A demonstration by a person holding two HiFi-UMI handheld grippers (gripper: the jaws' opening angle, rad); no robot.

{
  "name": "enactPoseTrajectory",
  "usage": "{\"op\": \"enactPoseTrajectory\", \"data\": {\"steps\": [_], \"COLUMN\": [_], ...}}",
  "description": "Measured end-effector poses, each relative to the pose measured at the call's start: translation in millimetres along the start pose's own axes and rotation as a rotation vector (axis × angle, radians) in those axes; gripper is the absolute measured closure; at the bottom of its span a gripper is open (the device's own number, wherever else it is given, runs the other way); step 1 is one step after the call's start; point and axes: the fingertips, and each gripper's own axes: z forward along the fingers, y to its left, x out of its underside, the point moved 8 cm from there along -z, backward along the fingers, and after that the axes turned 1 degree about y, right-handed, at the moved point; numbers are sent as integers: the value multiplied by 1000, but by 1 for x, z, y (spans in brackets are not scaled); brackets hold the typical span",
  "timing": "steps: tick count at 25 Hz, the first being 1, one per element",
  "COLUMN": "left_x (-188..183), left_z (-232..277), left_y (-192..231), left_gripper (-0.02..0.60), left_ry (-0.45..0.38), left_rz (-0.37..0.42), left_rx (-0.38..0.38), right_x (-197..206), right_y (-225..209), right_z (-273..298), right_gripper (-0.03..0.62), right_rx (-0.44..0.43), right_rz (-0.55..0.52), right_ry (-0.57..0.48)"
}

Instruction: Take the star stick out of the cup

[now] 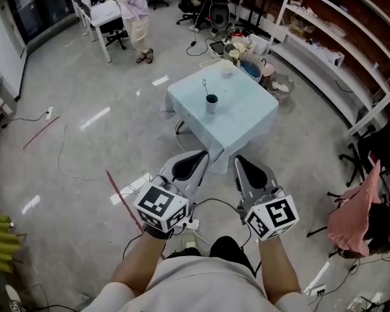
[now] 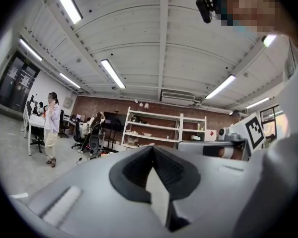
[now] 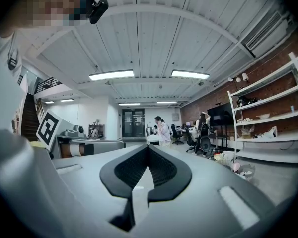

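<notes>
A dark cup stands near the far left of a small table covered in pale blue cloth. A thin star stick rises out of the cup. Both grippers are held low, close to my body and well short of the table. My left gripper and my right gripper point toward the table, each with its jaws closed together and nothing between them. The two gripper views look up at the ceiling; in them the left gripper and the right gripper show their tips meeting. Neither gripper view shows the cup.
A person stands by desks at the far left. White shelving runs along the right wall. Baskets and clutter sit behind the table. A pink cloth hangs on a chair at right. Cables and a power strip lie on the floor.
</notes>
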Motion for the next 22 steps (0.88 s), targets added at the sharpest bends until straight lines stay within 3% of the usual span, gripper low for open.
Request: {"op": "enactPoseTrajectory", "data": {"steps": [10,22], "left_x": [8,0], "left_z": [36,141], "left_y": [34,83], "left_gripper": [575,575], "left_ry": [21,50], "left_rz": [-23,13], "left_rx": [-10,-137], "right_x": [11,11], "right_y": [-34,-142], "right_z": [41,126], "right_gripper": [583,583], "right_rx": [5,-104], "right_rz": [27,21], "right_ry": [13,13]}}
